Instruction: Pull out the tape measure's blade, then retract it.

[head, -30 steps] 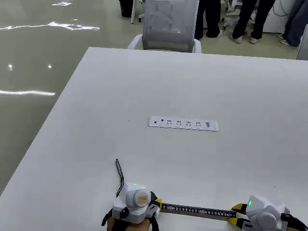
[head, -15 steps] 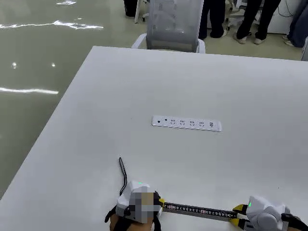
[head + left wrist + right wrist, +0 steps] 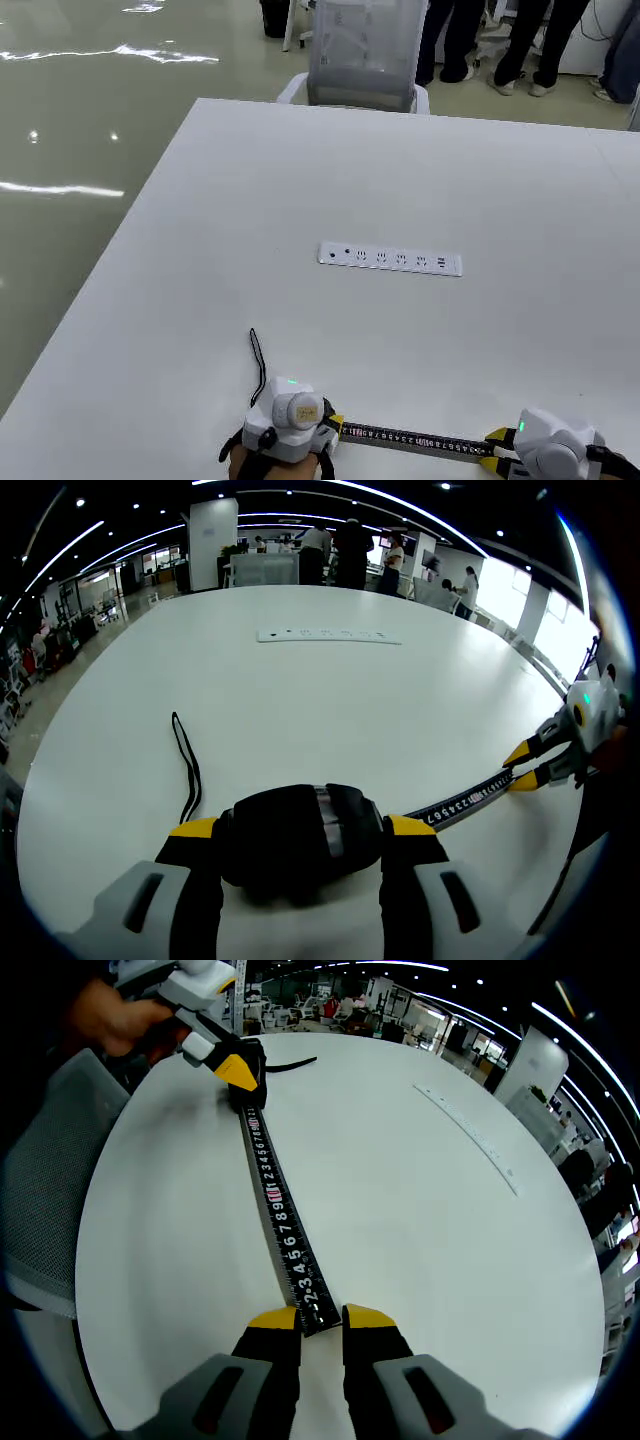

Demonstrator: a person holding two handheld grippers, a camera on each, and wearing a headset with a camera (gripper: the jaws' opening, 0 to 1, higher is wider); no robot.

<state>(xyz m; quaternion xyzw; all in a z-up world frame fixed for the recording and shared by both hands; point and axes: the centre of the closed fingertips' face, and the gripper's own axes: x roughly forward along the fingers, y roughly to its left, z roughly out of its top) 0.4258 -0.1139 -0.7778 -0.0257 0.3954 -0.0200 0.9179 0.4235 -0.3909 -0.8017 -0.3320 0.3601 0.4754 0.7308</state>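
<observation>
Left gripper [image 3: 300, 825]: jaws clamped on either side of the tape measure [image 3: 290, 848]. Right gripper [image 3: 320, 1317]: jaws nearly closed, pinching the blade [image 3: 278, 1210] tip between them. Risk: a weak pinch could let the blade slip and whip back.

Left claw [image 3: 305, 832] and right claw [image 3: 320, 1317] are both clamped tight, held low, well apart.
</observation>
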